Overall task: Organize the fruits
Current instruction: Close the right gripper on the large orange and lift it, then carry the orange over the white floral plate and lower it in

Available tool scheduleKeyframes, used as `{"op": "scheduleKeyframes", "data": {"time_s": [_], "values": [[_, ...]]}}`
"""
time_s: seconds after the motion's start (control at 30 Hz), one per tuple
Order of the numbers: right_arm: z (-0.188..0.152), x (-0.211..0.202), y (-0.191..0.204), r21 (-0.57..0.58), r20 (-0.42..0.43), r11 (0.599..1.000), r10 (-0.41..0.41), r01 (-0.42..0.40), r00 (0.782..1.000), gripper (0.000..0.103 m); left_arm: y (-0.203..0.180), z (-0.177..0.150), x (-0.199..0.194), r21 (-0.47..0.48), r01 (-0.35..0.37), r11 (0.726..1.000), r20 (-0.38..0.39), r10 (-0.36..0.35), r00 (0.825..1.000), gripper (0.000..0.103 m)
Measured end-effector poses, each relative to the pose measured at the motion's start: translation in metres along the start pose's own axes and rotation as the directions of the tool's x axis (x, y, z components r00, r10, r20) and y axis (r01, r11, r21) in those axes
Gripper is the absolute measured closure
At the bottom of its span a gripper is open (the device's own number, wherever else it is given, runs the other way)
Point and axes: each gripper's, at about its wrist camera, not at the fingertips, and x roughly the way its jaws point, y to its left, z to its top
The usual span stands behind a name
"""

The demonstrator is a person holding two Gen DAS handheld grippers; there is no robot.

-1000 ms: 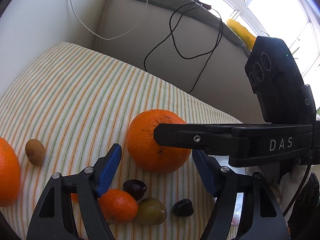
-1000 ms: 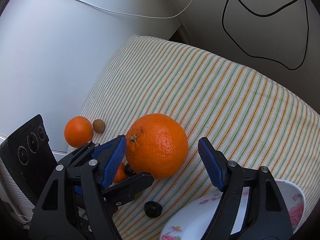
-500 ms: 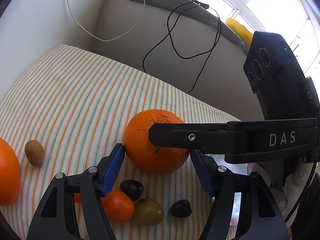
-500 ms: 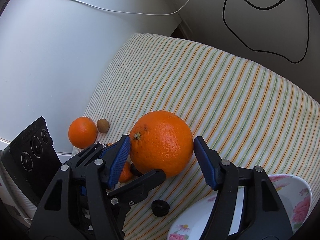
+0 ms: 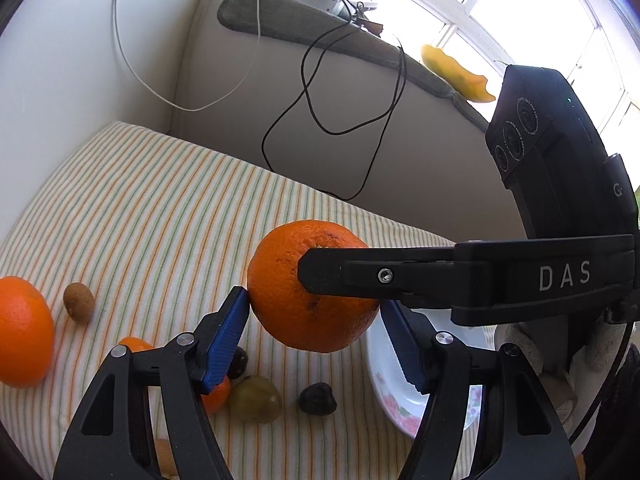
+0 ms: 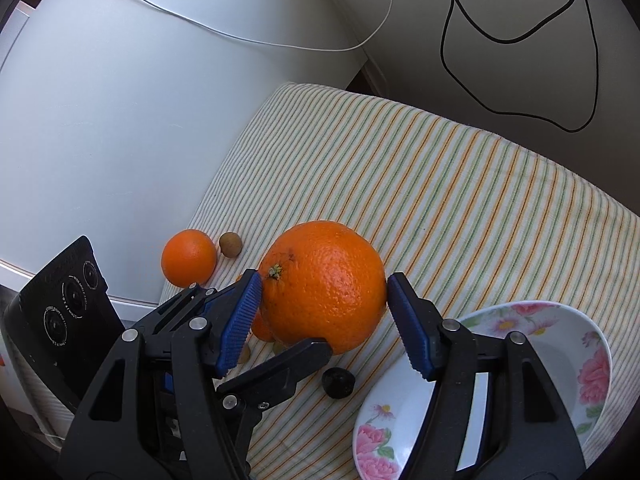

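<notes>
A large orange (image 5: pixel 288 292) (image 6: pixel 324 286) is lifted above the striped cloth (image 5: pixel 160 208) (image 6: pixel 460 184). Both my left gripper (image 5: pixel 314 316) and my right gripper (image 6: pixel 322 304) are shut on it, their blue pads touching its sides. The right gripper's black finger (image 5: pixel 440 276) crosses the orange in the left wrist view. On the cloth lie a second orange (image 5: pixel 22 330) (image 6: pixel 188 256), a small brown fruit (image 5: pixel 79 303) (image 6: pixel 230 244), a mandarin (image 5: pixel 214 394), a green grape (image 5: pixel 255 399) and a dark fruit (image 5: pixel 317 399) (image 6: pixel 338 383).
A floral white bowl (image 6: pixel 560 344) (image 5: pixel 384 364) sits at the right on the cloth. Black cable (image 5: pixel 320 120) and white cable (image 5: pixel 160 80) hang on the walls behind. A yellow object (image 5: pixel 456 74) lies on the ledge by the window.
Both grippers closed from open onto the large orange and raised it off the cloth; the bowl has come into the left wrist view.
</notes>
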Motion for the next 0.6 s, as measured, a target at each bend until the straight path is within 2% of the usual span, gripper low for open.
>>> {"op": "scheduleKeyframes", "data": {"time_s": [0.27,0.6], "values": [[-0.024,-0.04,-0.001,0.005,0.05,1.0,-0.023,0.023,0.998,0.035,-0.037,-0.005,-0.007,0.057,0.034,0.998,0.008,-0.034,0.999,0.035],[-0.055,-0.076,-0.031,0.068,0.084,0.997,-0.054,0.048,0.995,0.035,-0.074,-0.012,0.015,0.103,0.084,0.991,-0.038,-0.08,0.996,0.035]]}}
